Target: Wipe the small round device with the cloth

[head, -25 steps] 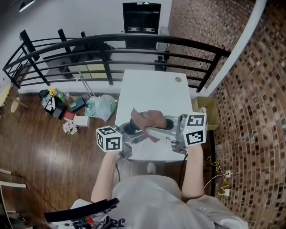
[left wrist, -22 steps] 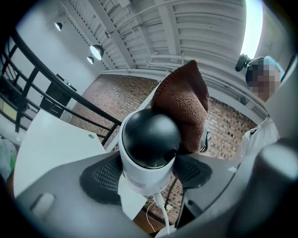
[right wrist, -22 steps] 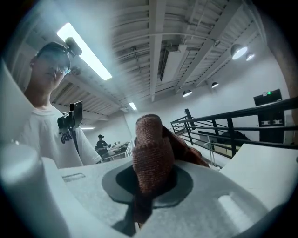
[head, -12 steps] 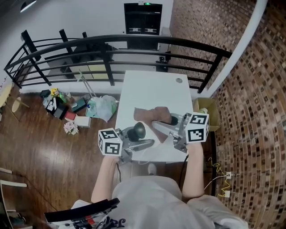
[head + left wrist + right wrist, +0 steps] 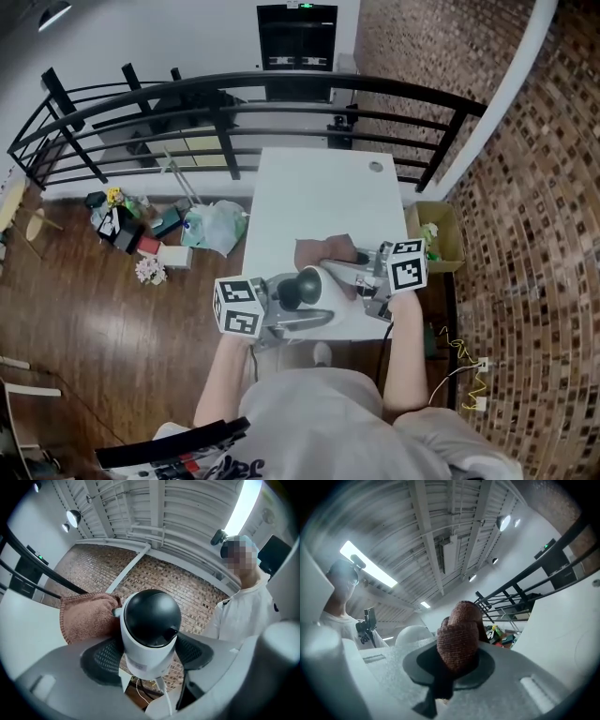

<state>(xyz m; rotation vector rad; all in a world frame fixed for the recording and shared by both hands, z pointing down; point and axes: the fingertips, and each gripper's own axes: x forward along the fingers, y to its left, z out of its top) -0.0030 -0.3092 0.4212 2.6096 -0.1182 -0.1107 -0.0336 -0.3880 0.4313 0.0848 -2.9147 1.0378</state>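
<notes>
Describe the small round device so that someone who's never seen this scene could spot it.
Find the white table by the black railing, then its near end, where the left gripper clamps the small round device. It has a white body with a glossy black dome, unlike the soft brown cloth beside it.

The small round white, black-domed device (image 5: 306, 284) in the left gripper (image 5: 312, 302) now shows clear of the reddish-brown knitted cloth (image 5: 319, 249), which the right gripper (image 5: 337, 267) now holds closer to the white table's (image 5: 319, 187) near edge.
</notes>
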